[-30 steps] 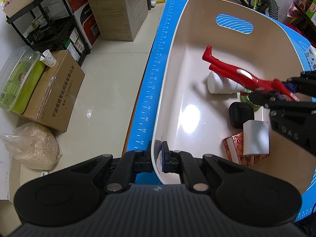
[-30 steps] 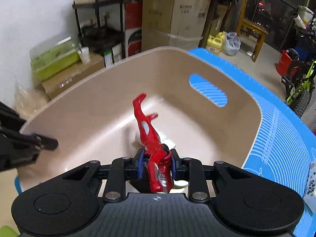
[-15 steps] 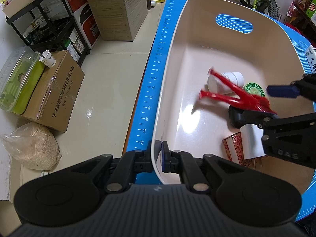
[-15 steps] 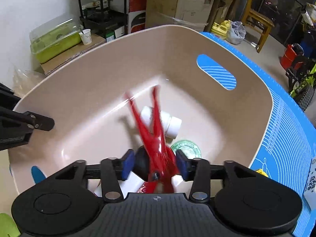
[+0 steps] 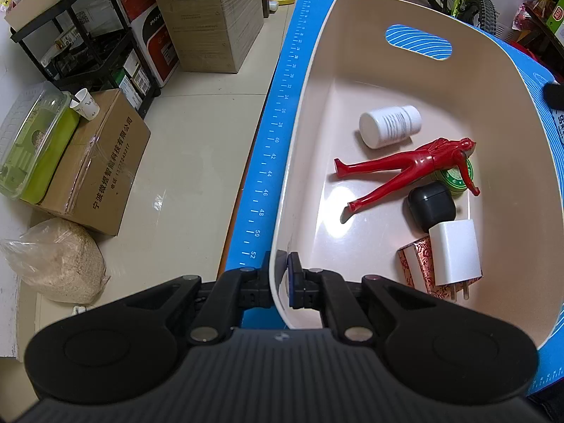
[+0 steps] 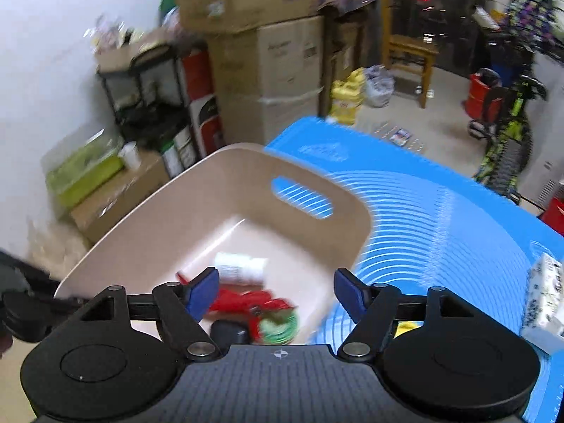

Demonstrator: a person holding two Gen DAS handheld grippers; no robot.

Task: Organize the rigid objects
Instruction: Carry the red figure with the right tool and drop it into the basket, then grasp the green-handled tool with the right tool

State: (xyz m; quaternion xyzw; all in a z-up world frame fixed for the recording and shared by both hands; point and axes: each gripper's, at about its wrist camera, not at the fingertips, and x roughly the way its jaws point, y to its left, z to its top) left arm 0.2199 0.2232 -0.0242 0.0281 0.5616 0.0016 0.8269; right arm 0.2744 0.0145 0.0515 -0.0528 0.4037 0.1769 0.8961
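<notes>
Dropped a second ago, the red plastic figurine point(image 5: 405, 169) now lies inside the beige plastic basket point(image 5: 306, 112); left gripper point(image 5: 280, 282) clenches its rim, right gripper point(image 6: 276, 294) has just been opening, empty. Risk: a loosened clamp lets the basket slide.

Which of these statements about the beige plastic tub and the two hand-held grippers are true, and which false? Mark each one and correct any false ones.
1. The red plastic toy figure lies on the floor of the beige plastic tub. True.
2. The right hand-held gripper is clamped on the figure. False: its jaws have just been opening and stand apart, with nothing between them.
3. The left hand-held gripper is shut on the tub's rim. True.
4. The white cylindrical bottle stands upright. False: it lies on its side.
5. The white charger plug lies outside the tub on the blue mat. False: it is inside, resting on a red patterned box.
</notes>
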